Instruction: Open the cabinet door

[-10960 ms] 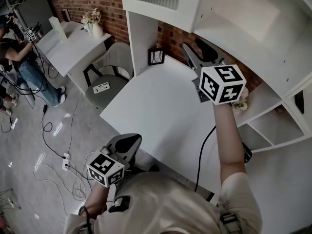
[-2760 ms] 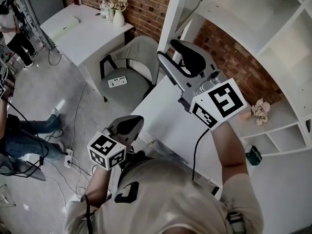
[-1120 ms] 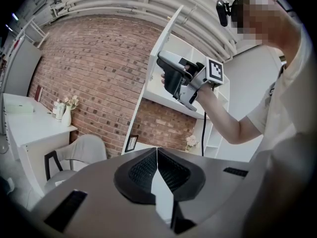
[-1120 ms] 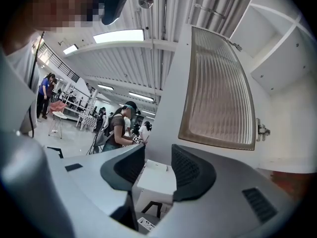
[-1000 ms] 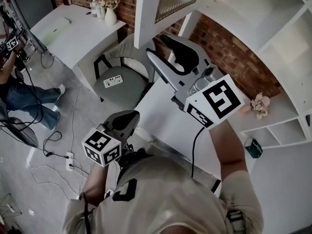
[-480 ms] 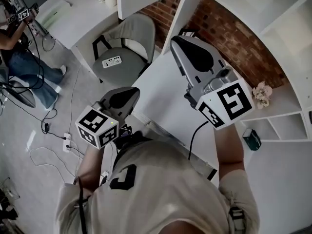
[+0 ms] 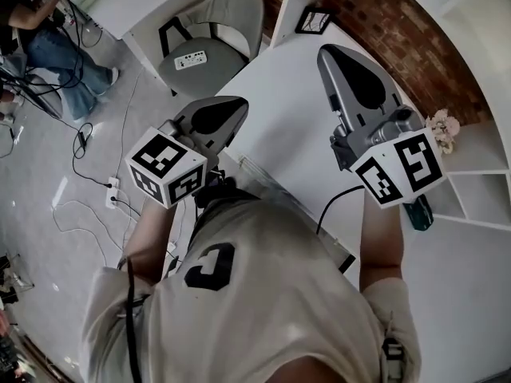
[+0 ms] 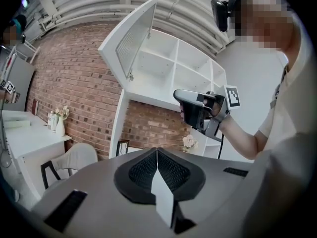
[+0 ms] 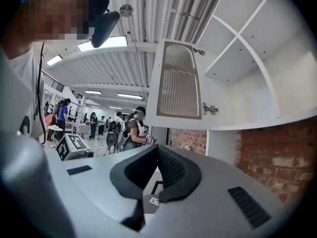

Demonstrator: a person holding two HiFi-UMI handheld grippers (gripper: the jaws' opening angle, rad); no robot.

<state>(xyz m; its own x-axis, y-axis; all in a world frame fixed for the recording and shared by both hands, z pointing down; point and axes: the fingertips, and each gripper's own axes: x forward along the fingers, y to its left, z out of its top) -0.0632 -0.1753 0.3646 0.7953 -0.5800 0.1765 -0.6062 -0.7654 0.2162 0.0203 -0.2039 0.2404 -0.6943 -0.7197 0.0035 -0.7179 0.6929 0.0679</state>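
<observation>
The white cabinet door (image 8: 134, 39) with a ribbed glass panel (image 9: 177, 79) stands swung out from the shelf unit (image 8: 173, 68), its hinge (image 9: 210, 108) showing. The door is above the head view's edge. My right gripper (image 7: 327, 54) hangs over the white desk (image 7: 279, 126), below the door and apart from it, its jaws shut with nothing between them (image 9: 157, 150). It also shows in the left gripper view as the right gripper (image 8: 190, 108) held level. My left gripper (image 7: 235, 108) is shut and empty (image 8: 157, 151) at the desk's near edge.
A grey chair (image 7: 227, 14) with a white power strip (image 7: 190, 60) stands left of the desk. A picture frame (image 7: 313, 21), flowers (image 7: 444, 128) and a teal object (image 7: 419, 210) sit by the brick wall (image 7: 399, 22) and lower shelves. Cables (image 7: 88, 190) and a person (image 7: 48, 30) are at left.
The right gripper's jaws, open a second ago near the swung-out door, have shut empty, and it has dropped away from the door. The left gripper rose slightly. The head view has tipped downward.
</observation>
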